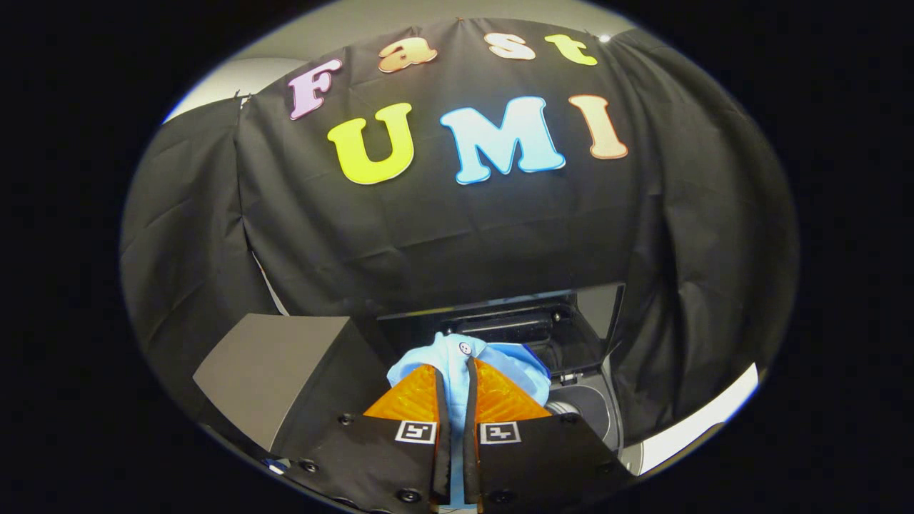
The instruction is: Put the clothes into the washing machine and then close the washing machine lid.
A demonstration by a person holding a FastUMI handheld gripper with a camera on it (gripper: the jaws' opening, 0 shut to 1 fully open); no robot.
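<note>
My gripper point(457, 385) is shut on a light blue garment point(457, 360), which is pinched between the two orange fingers point(410, 396) and bunches up over their tips. A small button shows on the cloth near its top. Just beyond and below the garment stands the washing machine point(582, 400), its dark lid point(564, 328) raised upright at the back and part of the round drum opening visible to the right of the fingers. The garment hangs above the machine's front left part.
A grey box point(285, 364) stands to the left of the washing machine, close beside my left finger. Black cloth walls close in the back and both sides. A pale strip of floor point(700, 421) shows to the right of the machine.
</note>
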